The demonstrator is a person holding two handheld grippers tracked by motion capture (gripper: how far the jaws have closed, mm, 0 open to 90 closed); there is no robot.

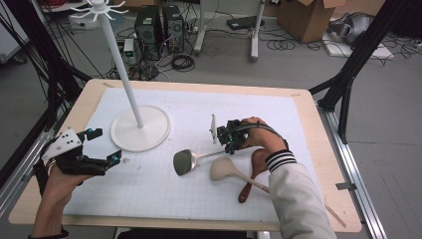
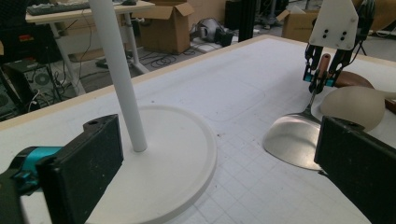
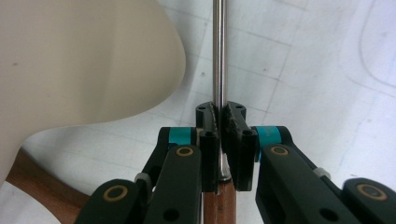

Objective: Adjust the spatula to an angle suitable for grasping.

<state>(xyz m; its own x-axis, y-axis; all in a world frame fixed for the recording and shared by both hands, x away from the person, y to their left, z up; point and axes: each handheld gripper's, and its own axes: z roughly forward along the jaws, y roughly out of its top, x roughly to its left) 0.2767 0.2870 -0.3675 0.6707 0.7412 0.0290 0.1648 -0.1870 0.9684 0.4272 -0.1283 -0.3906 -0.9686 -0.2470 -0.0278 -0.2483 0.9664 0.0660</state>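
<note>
A metal spoon (image 1: 183,162) with a thin shaft (image 3: 217,56) and a wooden handle end lies on the white grid mat (image 1: 164,194). My right gripper (image 1: 230,146) (image 3: 220,116) is shut on that shaft where it meets the wood, and it also appears in the left gripper view (image 2: 322,79). A cream ladle (image 1: 224,168) (image 3: 84,60) and a brown wooden spoon (image 1: 256,162) (image 3: 37,186) lie just beside it. My left gripper (image 1: 107,145) (image 2: 219,144) hovers open and holds nothing, next to the base (image 1: 141,128) of a white hook stand (image 1: 124,74).
The stand's pole (image 2: 119,74) rises from its round base (image 2: 177,154) right in front of the left jaws. Black frame posts (image 1: 348,74) flank the table. Computer towers (image 1: 159,25) and a cardboard box (image 1: 306,17) sit on the floor beyond.
</note>
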